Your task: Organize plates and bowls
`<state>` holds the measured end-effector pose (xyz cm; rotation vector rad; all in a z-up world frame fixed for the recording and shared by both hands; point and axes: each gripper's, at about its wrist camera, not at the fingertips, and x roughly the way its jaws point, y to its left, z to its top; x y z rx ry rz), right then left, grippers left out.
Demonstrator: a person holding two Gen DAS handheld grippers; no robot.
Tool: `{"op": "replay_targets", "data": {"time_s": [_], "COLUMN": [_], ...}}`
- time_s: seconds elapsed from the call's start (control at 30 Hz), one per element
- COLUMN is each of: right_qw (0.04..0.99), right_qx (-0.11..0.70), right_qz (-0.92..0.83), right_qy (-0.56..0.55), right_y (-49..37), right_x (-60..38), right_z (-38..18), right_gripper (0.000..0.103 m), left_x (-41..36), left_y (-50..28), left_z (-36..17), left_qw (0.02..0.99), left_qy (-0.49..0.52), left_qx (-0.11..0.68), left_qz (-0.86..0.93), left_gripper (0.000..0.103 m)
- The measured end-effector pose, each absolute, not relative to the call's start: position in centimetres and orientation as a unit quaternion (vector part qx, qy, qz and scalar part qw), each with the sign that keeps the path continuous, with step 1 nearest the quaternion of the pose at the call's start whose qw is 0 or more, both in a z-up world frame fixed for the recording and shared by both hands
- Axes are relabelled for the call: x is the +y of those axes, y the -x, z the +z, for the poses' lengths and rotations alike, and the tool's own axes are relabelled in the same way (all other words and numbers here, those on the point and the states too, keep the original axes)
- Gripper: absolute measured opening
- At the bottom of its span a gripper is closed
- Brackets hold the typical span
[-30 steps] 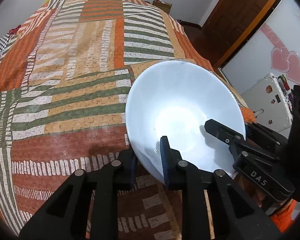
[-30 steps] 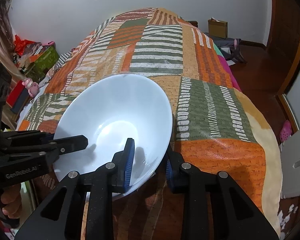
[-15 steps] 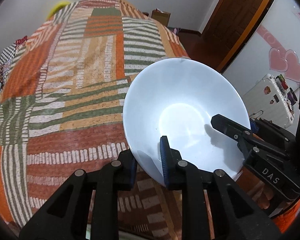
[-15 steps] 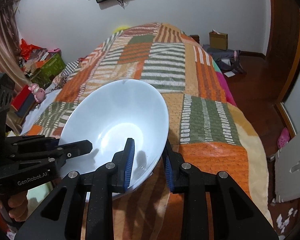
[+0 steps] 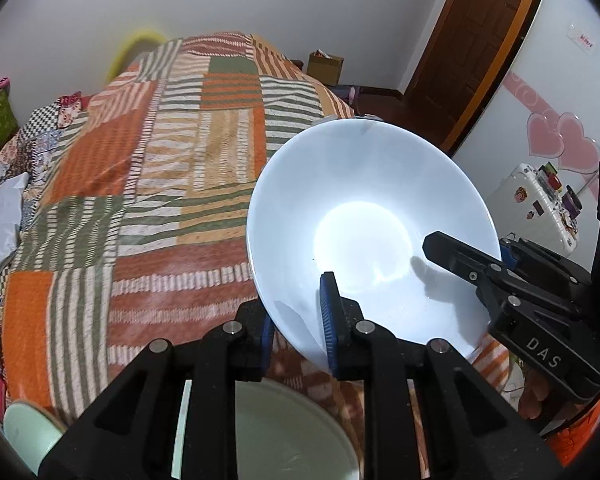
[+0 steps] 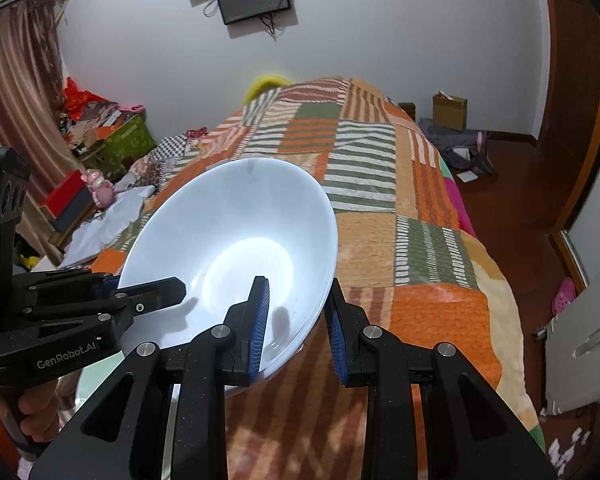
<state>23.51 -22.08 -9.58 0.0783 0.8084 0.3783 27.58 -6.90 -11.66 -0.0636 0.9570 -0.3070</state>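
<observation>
A large white bowl [image 5: 364,216] is held in the air above the bed by both grippers. My left gripper [image 5: 296,320] is shut on its near-left rim, one blue pad inside and one outside. My right gripper [image 6: 296,328] is shut on the opposite rim; the bowl also shows in the right wrist view [image 6: 236,248]. Each gripper shows in the other's view, the right one [image 5: 500,280] and the left one [image 6: 100,304]. Below the left gripper lies a pale green bowl [image 5: 284,436], and a small pale green dish [image 5: 28,428] sits at the lower left.
A patchwork bedspread [image 5: 160,200] covers the bed under the bowl. Clutter and boxes [image 6: 112,136] stand at the bed's left side. A wooden door [image 5: 472,40] and a white fridge [image 5: 540,208] are to the right. A cardboard box [image 6: 450,112] sits on the floor.
Both grippers have lifted the white bowl higher and pulled it back toward the near end of the bed. The pale green bowl and dish have come into the left wrist view.
</observation>
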Motion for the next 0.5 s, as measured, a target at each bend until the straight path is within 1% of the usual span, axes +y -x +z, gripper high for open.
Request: {"op": "replay_targets", "data": {"time_s": [0.2,0.5], "right_qw": [0.903,0.902], "right_qx": [0.382,0.375], "right_qz": [0.195,0.214], "right_qy": [-0.033,-0.020], "right_y": [-21.5,-19.6], "right_x": [-20.5,-17.4], "right_z": [-8.6,-7.8], "right_gripper": [0.025,0.025], "left_x": [-5.0,-1.7], "left_y": [-24.2,-20.0], "left_z": [-9.9,-9.0], "left_qw": [0.885,0.893], "left_qy": [0.032,0.053], "left_qx": [0.442,0.430], "left_qz": [-0.141,-0.126], "left_gripper": [0.021,0.021]}}
